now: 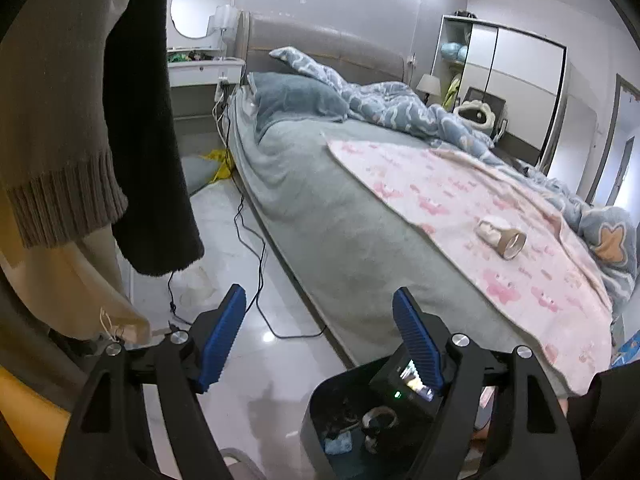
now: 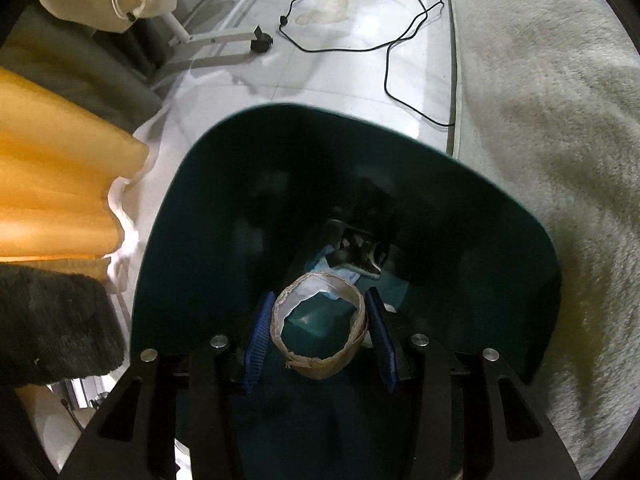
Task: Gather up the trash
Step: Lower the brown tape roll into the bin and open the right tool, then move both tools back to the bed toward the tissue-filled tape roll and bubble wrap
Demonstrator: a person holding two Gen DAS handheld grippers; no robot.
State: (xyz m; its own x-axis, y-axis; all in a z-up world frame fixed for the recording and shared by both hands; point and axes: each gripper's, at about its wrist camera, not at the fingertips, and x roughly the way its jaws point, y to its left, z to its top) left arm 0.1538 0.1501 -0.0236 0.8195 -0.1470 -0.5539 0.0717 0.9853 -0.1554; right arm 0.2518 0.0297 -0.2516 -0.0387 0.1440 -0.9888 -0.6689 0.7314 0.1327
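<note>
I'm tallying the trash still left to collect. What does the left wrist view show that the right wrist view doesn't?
Only the left wrist view: a cardboard tube and crumpled tissue lying on the bed's pink blanket, and the open left gripper. Only the right: the right gripper shut on a cardboard roll. Both: the dark bin.

Bed (image 1: pixel 320 216) under a grey-green cover, with a pink patterned sheet (image 1: pixel 480 216) spread across it and a cardboard tube (image 1: pixel 512 242) and crumpled white paper (image 1: pixel 490 229) lying on that sheet (touching each other). Pillow (image 1: pixel 296 98) and rumpled blue quilt (image 1: pixel 404 106) at the head end. Pale tiled floor (image 2: pixel 340 64) beside it, carrying a loose black cable (image 2: pixel 384 46) and a dark bin (image 2: pixel 248 184).
</note>
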